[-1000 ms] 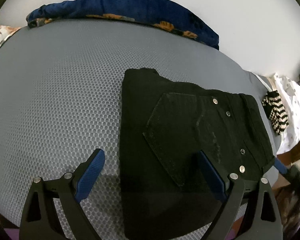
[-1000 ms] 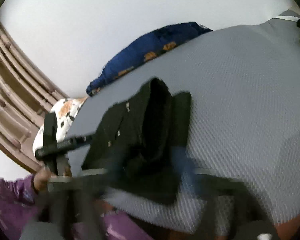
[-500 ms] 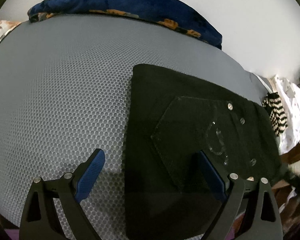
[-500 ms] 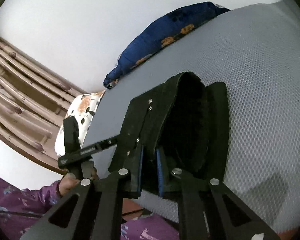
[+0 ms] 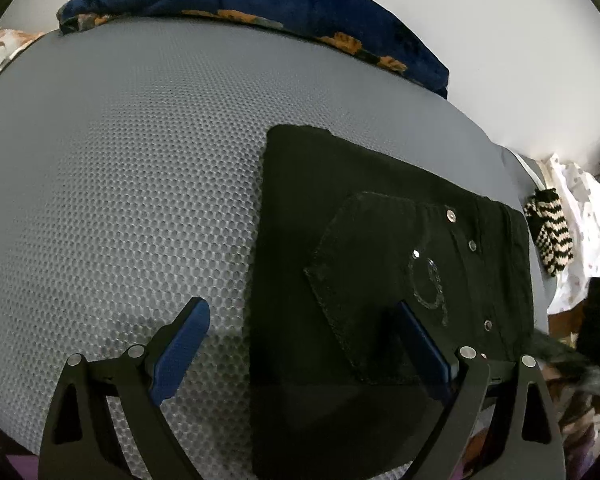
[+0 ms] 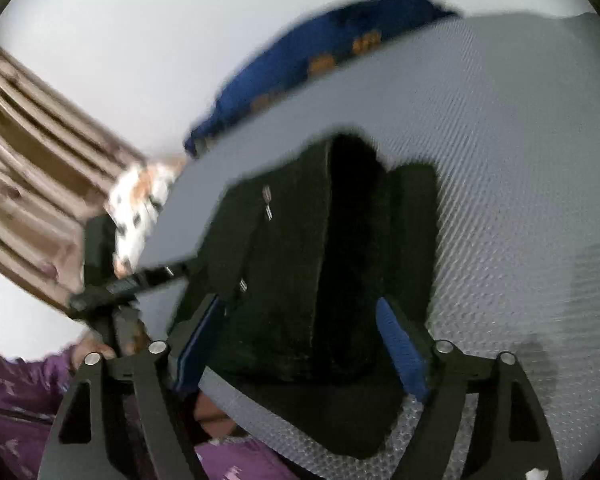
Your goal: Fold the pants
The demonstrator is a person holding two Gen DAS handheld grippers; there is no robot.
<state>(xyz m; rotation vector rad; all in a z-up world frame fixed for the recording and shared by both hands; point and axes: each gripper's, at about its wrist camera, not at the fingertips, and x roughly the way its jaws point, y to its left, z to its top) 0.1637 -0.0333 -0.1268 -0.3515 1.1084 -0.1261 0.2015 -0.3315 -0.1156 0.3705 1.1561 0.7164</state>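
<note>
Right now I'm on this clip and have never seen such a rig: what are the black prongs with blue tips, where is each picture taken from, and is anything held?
There is no robot. A person carries a hand-held two-finger gripper in each hand, and each has a wide-angle camera looking forward along its fingers. The prongs are those fingers, with blue pads. One picture looks out from the left gripper, the other from the right gripper; the right one is blurred. Both stand open and hold nothing. Folded black pants lie on a grey honeycomb mattress. At its far edge is a blue flowered blanket; off to the side lies a striped knit item. The right view also shows the person's purple sleeve.
</note>
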